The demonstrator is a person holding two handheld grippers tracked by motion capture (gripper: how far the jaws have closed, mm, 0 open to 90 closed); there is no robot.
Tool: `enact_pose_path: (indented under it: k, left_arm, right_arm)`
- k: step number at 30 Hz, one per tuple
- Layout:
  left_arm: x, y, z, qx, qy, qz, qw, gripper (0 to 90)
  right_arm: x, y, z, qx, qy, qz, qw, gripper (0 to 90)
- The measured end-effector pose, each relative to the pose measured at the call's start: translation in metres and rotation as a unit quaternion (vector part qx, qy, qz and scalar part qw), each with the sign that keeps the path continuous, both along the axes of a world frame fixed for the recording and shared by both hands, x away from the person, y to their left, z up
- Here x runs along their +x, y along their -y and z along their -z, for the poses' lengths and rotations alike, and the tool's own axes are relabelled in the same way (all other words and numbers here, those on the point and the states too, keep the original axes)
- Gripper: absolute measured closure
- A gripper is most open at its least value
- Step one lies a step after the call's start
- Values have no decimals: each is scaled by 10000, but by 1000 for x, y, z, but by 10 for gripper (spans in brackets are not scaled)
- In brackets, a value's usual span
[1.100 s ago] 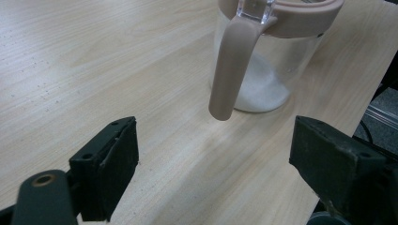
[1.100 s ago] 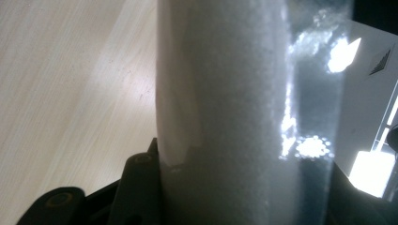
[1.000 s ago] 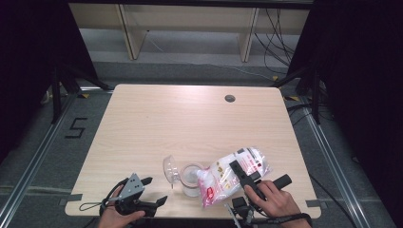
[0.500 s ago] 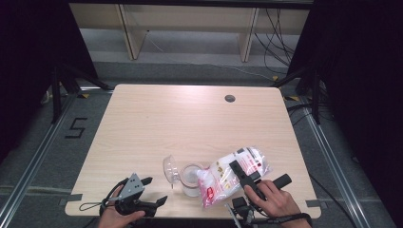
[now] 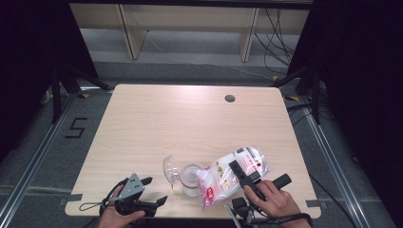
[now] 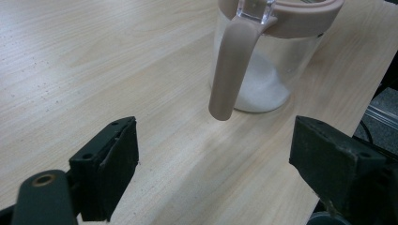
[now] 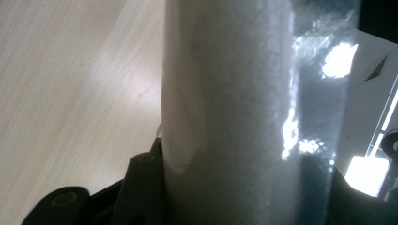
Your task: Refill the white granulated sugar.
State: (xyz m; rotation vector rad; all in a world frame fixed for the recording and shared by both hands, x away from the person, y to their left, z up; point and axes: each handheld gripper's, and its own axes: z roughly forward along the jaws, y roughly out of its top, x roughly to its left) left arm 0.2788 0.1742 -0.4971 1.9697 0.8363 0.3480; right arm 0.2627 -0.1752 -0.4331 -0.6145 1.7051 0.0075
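While the right tool (image 5: pixel 242 173) pinches a crinkly clear bag (image 5: pixel 228 175) of white grains tilted over the round glass jar (image 5: pixel 190 179) on the pale woodgrain counter (image 5: pixel 190 123), the left tool (image 5: pixel 154 190) stands spread.

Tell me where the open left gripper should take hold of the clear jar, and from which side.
Grip the jar by its beige handle, coming in level from the near side. The handle hangs free of the glass wall, facing the left gripper, narrow enough for its open fingers.
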Motion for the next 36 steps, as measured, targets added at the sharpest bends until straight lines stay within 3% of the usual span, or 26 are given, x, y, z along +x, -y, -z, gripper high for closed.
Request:
enact_pose_path:
  k: [4,22,25,28,35,36]
  left_arm:
    - [0,1,0,-76,-14,-20,10000,156]
    - [0,0,0,-22,-4,16,10000,156]
    - [-1,1,0,-76,26,12,10000,156]
    - [1,-1,0,37,84,117,9999,156]
    - [1,0,0,28,87,121,9999,156]
    - [1,1,0,-56,77,91,9999,156]
  right_arm:
    - [1,0,0,-9,-4,-22,10000,614]
    - [3,0,0,-35,21,-13,10000,614]
    - [3,0,0,-96,58,-37,9999,615]
    - [3,-1,0,-142,101,-40,9998,615]
    - [4,-1,0,-235,111,-21,9997,617]
    - [4,-1,1,-225,117,38,9997,618]
